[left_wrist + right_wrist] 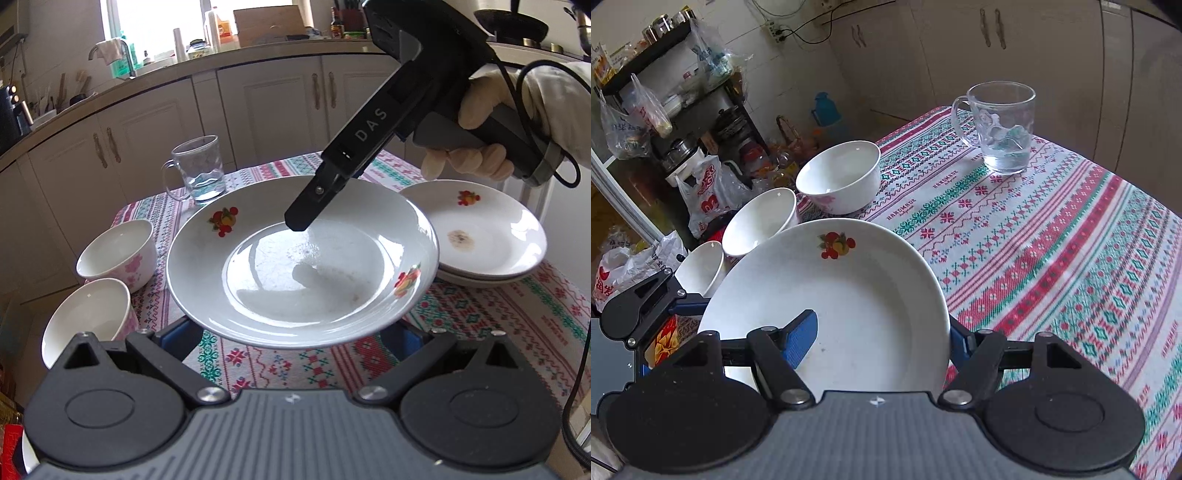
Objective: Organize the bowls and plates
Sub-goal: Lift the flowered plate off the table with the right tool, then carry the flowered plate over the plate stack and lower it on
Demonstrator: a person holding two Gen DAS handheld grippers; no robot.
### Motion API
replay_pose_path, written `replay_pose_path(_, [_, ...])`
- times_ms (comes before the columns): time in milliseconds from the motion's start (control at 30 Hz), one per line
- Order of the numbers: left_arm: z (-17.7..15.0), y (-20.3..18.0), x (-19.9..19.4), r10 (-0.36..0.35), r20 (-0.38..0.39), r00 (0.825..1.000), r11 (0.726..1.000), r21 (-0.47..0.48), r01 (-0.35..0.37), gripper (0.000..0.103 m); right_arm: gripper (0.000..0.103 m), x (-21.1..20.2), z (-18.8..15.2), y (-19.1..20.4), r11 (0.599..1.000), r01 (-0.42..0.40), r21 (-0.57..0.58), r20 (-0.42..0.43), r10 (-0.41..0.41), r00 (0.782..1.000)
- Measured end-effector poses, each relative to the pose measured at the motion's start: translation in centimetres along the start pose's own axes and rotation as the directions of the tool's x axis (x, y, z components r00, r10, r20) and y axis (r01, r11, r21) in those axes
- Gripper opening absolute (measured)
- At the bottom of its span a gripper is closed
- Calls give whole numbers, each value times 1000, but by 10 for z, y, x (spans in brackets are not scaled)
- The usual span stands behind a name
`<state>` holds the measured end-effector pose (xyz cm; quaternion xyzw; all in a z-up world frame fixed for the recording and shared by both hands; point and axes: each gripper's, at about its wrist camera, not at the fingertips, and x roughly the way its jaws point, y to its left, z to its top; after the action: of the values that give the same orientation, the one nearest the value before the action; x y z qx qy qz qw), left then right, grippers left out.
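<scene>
Gripping, with the right claw (879, 336), the rim of a large white ceramic plate with red-and-yellow fruit decals (849, 295). Drawing the jaws narrow on it, one blue pad (801, 338) pressing on the plate's inner slope and the other finger tucked behind the rim.

Holding that plate clear of the tabletop (480, 317) and its red, green and white patterned cloth, directly ahead of both claws.

Spreading the left claw (295, 332) wide just beneath the plate's near edge, both blue fingers running under the rim, with contact between them and the plate impossible to tell.

Wrapping a cream-gloved hand (491, 122) around the right claw's grey handle, high and to the right of the left claw.

Showing, ahead and to the right of the left claw, a stack of two smaller white plates (491, 236) resting on the cloth just beside the held plate, the top one marked with a brown stain.

Showing, ahead and to the left of both claws, three white ceramic bowls with pink flower prints (838, 177) lined along the tabletop's edge, the nearest (701, 266) partly hidden behind the plate.

Showing, farther ahead of the right claw and well apart from the plate, a clear glass mug with a little water (1001, 129) standing upright on the cloth.
</scene>
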<state>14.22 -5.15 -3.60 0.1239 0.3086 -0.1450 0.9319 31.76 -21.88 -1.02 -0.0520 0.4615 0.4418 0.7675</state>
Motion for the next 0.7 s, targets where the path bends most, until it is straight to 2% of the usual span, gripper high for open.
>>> replay_pose_path(700, [7, -43, -9, -99, 6, 995, 989, 113, 98, 101, 77, -51, -61, -6, 993, 75, 92, 64, -81, 995])
